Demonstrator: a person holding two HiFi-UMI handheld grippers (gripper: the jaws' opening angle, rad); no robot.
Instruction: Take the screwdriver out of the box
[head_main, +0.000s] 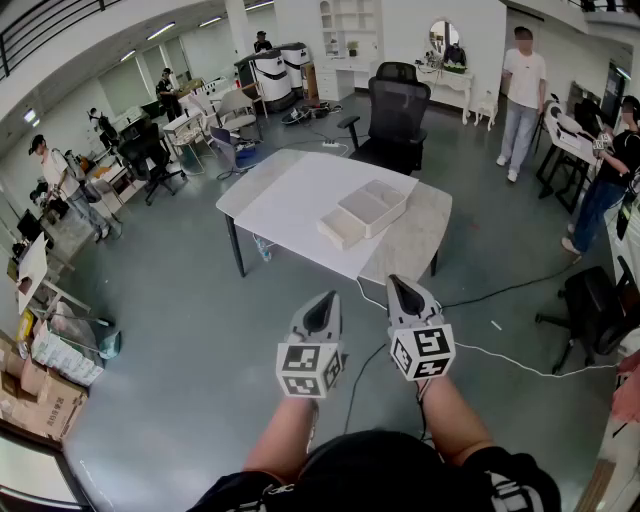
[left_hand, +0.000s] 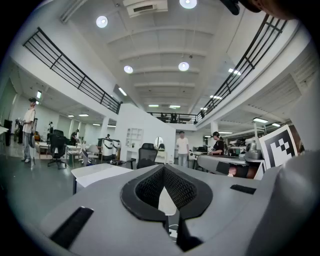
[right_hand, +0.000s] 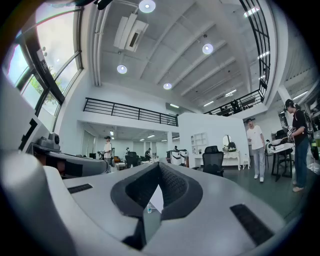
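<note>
Screwdriver I cannot make out from where I stand; the pale cream rectangular plastic box (head_main: 374, 206) lies near the middle of the white-topped table with dark legs (head_main: 262, 190), and a smaller cream piece of the same kind (head_main: 341, 229) lies against its near side. Whether that smaller piece is a lid I cannot tell. The table is well apart from me across bare grey floor (head_main: 180, 330), with a black high-backed office chair (head_main: 398, 112) just behind it.

Both my bare forearms reach straight forward from black sleeves, close to parallel, holding the two tools side by side and near each other over the floor. My grey left gripper (head_main: 327, 299) points toward the table, its cube with black-and-white square markers (head_main: 308, 368) facing back up at me. My grey right gripper (head_main: 398, 285) sits a little further forward, its own marker cube (head_main: 421, 351) tilted slightly to the right.

In the left gripper view the black ribbed jaws of the left gripper (left_hand: 162, 169) meet at their tips with nothing between them, and the right gripper (right_hand: 159, 165) shows the same, tips together and empty
</note>
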